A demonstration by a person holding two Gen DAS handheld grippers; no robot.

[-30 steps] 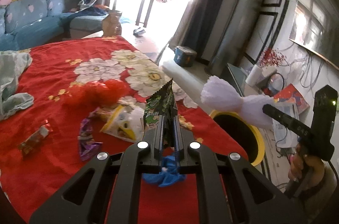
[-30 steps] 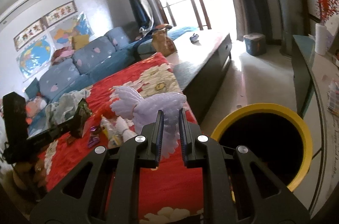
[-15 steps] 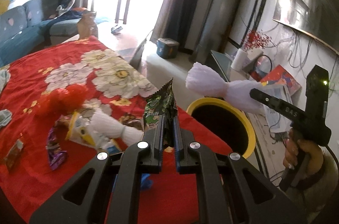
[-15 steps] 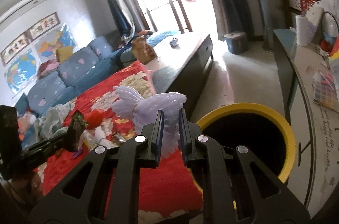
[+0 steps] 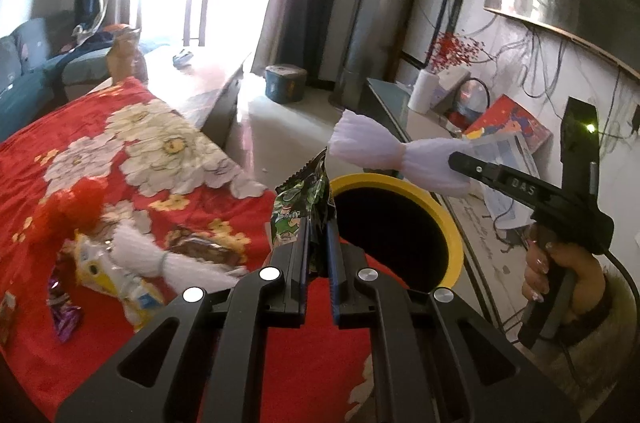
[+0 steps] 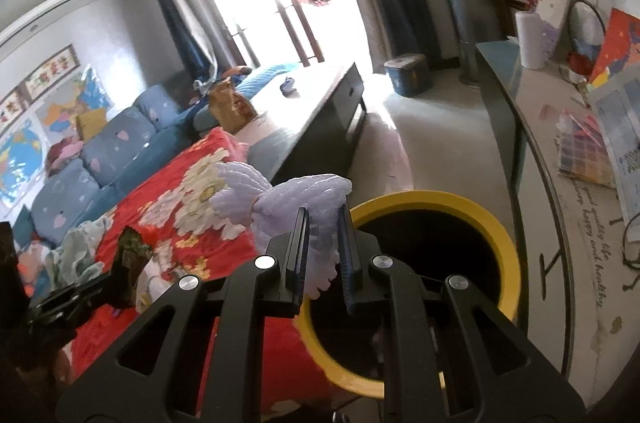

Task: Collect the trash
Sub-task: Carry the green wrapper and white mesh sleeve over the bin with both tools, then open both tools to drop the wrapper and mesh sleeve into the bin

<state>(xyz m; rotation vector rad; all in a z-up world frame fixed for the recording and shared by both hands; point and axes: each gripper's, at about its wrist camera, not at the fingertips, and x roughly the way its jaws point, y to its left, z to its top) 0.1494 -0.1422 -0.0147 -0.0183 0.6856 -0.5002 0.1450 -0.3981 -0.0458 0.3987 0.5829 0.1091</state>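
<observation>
Holding a green snack wrapper (image 5: 301, 211) upright, my left claw (image 5: 317, 243) has both fingers pressed tight against its lower part, and the crinkled top stands up past the tips. It sits just at the near rim of the yellow bin (image 5: 450, 223), whose dark mouth opens right beside the red flowered blanket (image 5: 132, 151). My right claw (image 6: 323, 247) is clamped on a white foam net (image 6: 296, 207), the sort that wraps fruit, pinched in the middle so that it flares out on both sides. In the left view the same net (image 5: 372, 151) hangs in the air above the far side of the bin, and my right hand (image 5: 560, 267) shows below it, wrapped round the handle.

Back on the blanket more litter lies near the bin-side edge: a second white net (image 5: 160, 255), a yellow and white wrapper (image 5: 108, 275) touching it, a brown wrapper (image 5: 204, 247) just beyond, a purple wrapper (image 5: 64, 315) nearer to me, and a red net (image 5: 76, 211) farther in. From the right view the bin (image 6: 496, 235) stands on the floor between the blanket (image 6: 168, 207) and a long counter (image 6: 560, 207).
</observation>
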